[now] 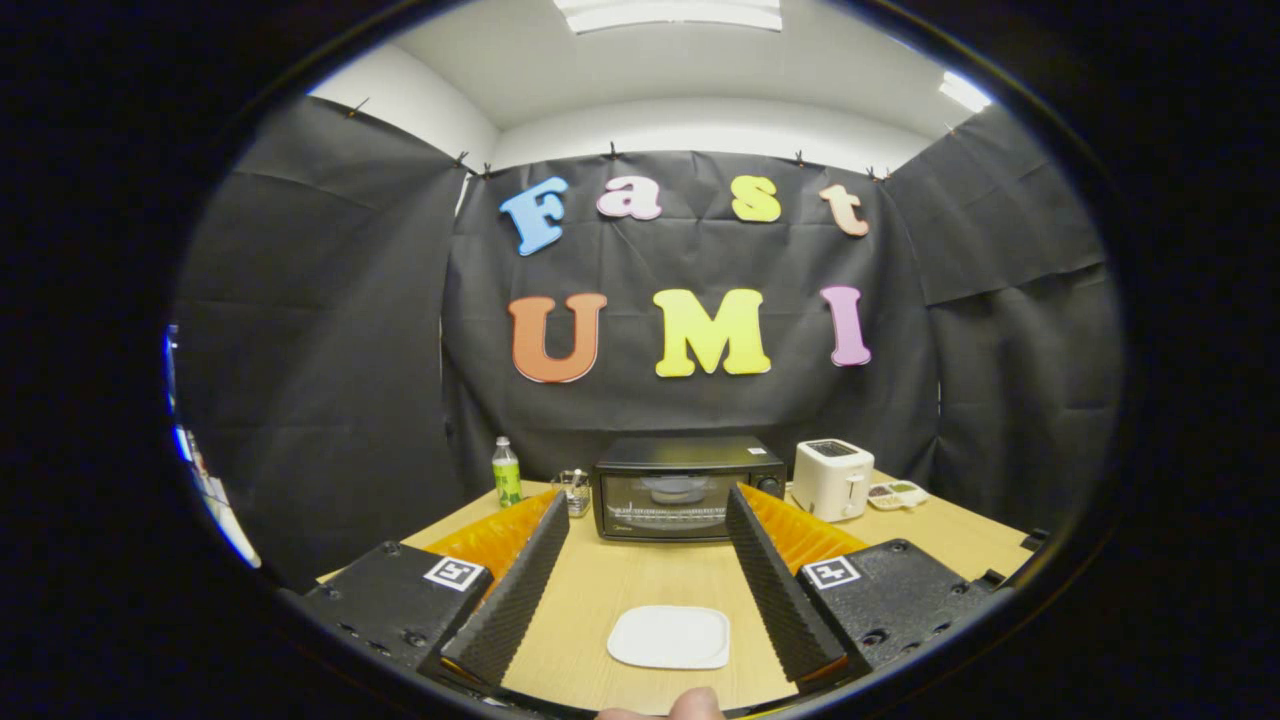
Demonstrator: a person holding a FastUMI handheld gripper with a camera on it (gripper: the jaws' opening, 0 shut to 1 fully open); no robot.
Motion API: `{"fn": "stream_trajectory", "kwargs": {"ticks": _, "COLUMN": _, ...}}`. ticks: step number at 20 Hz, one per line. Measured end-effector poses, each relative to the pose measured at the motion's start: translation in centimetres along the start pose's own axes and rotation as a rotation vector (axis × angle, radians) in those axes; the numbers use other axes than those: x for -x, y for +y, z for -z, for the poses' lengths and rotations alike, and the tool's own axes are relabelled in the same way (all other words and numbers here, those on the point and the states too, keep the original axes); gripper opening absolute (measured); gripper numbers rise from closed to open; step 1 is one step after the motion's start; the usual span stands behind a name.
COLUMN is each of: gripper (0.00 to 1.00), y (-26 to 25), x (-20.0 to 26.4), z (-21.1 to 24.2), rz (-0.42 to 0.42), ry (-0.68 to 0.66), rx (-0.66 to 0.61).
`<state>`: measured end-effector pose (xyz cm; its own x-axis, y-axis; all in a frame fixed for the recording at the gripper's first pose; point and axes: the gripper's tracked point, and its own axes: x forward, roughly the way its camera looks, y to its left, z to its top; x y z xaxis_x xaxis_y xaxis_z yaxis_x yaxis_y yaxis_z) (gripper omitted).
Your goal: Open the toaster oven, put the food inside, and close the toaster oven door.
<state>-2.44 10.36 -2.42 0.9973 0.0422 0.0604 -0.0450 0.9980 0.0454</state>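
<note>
A black toaster oven (685, 490) stands at the far side of the wooden table (640, 575) with its glass door shut. Through the glass a pale round shape rests on the rack; I cannot tell what it is. My gripper (647, 498) is open, its fingers spread wide with nothing between the pads, and it points straight at the oven from a distance. A white square plate (668, 637) lies flat on the table, below and between the fingers, with nothing on it. A person's fingertip (695, 705) shows just behind the plate.
Left of the oven stand a green bottle (506, 472) and a small glass jar (575, 490). To its right stands a white pop-up toaster (832, 478), with a small flat tray (897, 493) beyond it. Black cloth walls enclose the table.
</note>
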Motion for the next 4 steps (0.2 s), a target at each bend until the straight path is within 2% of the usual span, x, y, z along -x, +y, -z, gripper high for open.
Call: {"fn": "stream_trajectory", "kwargs": {"ticks": 4, "gripper": 1.00, "y": -0.08, "x": -0.07, "z": 0.20, "rz": 0.007, "ry": 0.016, "rx": -0.011}}
